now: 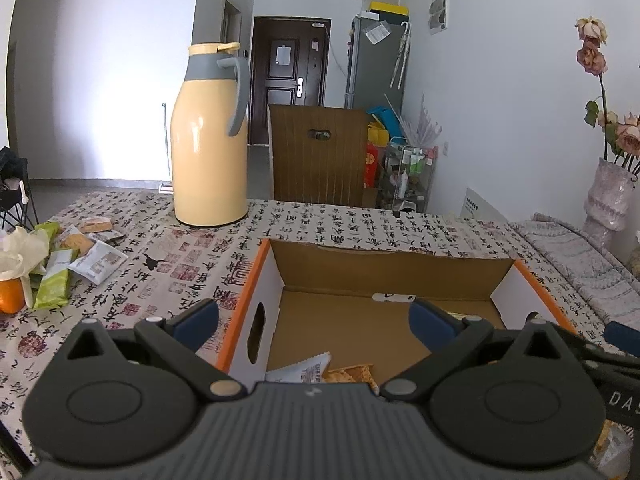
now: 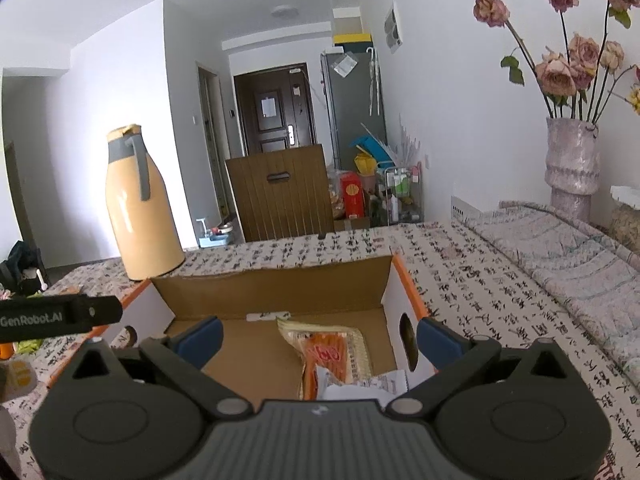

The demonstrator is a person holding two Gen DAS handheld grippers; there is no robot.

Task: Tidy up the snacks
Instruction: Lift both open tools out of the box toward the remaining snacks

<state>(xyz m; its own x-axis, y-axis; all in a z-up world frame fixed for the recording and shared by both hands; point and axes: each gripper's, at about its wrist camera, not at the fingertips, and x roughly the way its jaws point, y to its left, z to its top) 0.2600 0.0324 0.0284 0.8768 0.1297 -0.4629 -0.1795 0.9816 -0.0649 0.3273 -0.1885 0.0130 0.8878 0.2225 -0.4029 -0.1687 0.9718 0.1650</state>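
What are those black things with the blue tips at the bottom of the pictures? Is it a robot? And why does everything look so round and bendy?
It is not a robot. A person holds a grabbing tool in each hand, and each tool has a small camera that looks out along its two fingers. That camera's lens bends the picture. One picture comes from the left gripper, the other from the right gripper. The blue tips are the fingers. Both pairs stand wide open and hold nothing.

Both tools point into a cardboard box with orange edges, on a table with a printed cloth. In the box lie some snack packets, such as an orange one. More snack packets wait in a pile on the cloth, left of the box. Behind them stands a tall yellow jug. A vase of flowers stands on the right.
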